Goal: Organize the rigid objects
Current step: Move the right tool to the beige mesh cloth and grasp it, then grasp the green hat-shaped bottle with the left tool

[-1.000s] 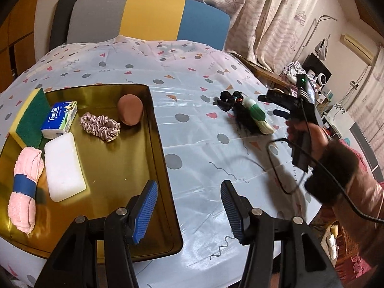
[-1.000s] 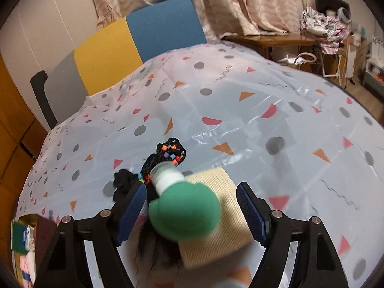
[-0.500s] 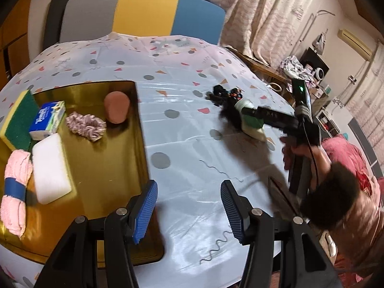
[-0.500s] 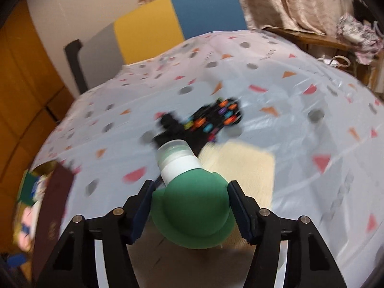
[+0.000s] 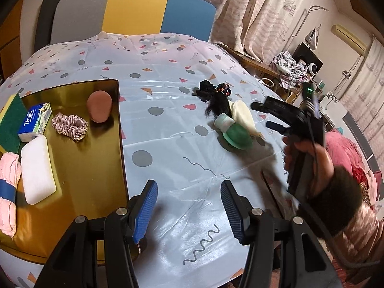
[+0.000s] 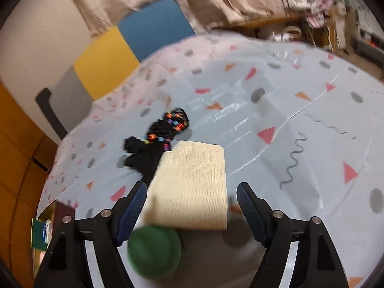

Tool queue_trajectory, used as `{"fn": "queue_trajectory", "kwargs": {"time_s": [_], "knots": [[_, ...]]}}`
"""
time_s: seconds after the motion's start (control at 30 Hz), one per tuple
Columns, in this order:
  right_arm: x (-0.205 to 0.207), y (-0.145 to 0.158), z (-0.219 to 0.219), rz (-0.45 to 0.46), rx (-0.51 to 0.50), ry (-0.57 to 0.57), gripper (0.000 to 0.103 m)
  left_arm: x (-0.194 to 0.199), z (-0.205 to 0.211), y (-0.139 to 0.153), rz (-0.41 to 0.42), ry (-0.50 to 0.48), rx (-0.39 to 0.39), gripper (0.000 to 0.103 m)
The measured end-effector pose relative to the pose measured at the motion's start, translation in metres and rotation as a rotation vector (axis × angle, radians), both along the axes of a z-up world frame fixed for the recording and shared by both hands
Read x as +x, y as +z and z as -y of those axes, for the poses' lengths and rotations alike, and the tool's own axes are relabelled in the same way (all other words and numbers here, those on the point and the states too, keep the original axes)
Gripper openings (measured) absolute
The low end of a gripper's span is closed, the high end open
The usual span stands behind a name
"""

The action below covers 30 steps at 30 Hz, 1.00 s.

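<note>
1. The left hand-held gripper (image 5: 189,207) hangs spread over bare desk (image 5: 182,148), just right of the gold tray's (image 5: 91,158) edge
2. The right hand-held gripper (image 6: 192,210) is spread, holding nothing; the green bottle (image 6: 153,252) lies on the desk by its left finger, touching a cream cloth (image 6: 192,187)
3. A black hair tie (image 6: 165,132) lies beyond
4. The tray holds a sponge (image 5: 9,120), tissue pack (image 5: 34,122), scrunchie (image 5: 69,126), brown puff (image 5: 99,105), white block (image 5: 37,168) and pink towel (image 5: 8,187)

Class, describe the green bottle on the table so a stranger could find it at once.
Start at the gold tray, then look right across the spotted tablecloth to a small cluster. The green bottle lies on its side beside a cream cloth and black hair ties; only it is green, with a pale cap.
</note>
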State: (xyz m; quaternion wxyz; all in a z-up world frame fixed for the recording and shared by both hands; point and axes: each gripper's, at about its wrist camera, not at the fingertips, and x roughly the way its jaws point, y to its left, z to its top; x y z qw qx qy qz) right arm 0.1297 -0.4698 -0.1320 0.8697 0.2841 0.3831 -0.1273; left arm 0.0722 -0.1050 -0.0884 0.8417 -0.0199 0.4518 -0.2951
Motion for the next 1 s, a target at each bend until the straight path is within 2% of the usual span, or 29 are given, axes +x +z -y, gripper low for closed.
{"fn": "queue_trajectory", "kwargs": {"time_s": [0.13, 0.2, 0.27, 0.33, 0.47, 0.53, 0.57, 0.6, 0.67, 0.8, 0.93, 1.0], "knots": [[0.028, -0.012, -0.011, -0.084, 0.004, 0.031, 0.082, -0.001, -0.003, 0.002, 0.005, 0.006, 0.006, 0.055], [0.036, -0.016, -0.023, -0.108, -0.055, 0.054, 0.090, -0.001, -0.005, 0.002, 0.005, 0.014, 0.008, 0.055], [0.040, -0.020, -0.031, -0.135, -0.129, 0.059, 0.090, 0.000, -0.007, 0.003, 0.005, 0.020, 0.008, 0.055], [0.037, -0.023, -0.032, -0.125, -0.150, 0.067, 0.088, 0.000, -0.006, 0.003, 0.007, 0.022, 0.009, 0.055], [0.023, -0.024, -0.030, -0.107, -0.229, 0.112, 0.066, 0.000, -0.001, 0.002, -0.002, 0.010, 0.010, 0.055], [0.014, -0.022, -0.024, -0.085, -0.233, 0.127, 0.055, 0.001, 0.005, 0.001, -0.004, -0.003, 0.013, 0.055], [0.011, -0.022, -0.020, -0.090, -0.235, 0.121, 0.033, 0.002, 0.009, 0.001, -0.005, -0.012, 0.014, 0.055], [0.010, -0.023, -0.015, -0.092, -0.221, 0.123, 0.018, 0.004, 0.014, 0.001, -0.007, -0.019, 0.012, 0.055], [0.003, -0.024, -0.006, -0.072, -0.170, 0.130, 0.007, 0.008, 0.023, 0.002, -0.013, -0.028, 0.006, 0.055], [-0.021, -0.018, 0.003, -0.026, -0.192, 0.076, 0.006, 0.020, 0.049, 0.001, -0.035, -0.054, -0.015, 0.055], [-0.048, -0.015, 0.007, -0.009, -0.285, 0.013, 0.006, 0.031, 0.079, -0.004, -0.061, -0.079, -0.015, 0.056], [-0.056, -0.018, 0.010, -0.002, -0.279, -0.002, 0.006, 0.038, 0.097, -0.009, -0.085, -0.092, -0.012, 0.058]]}}
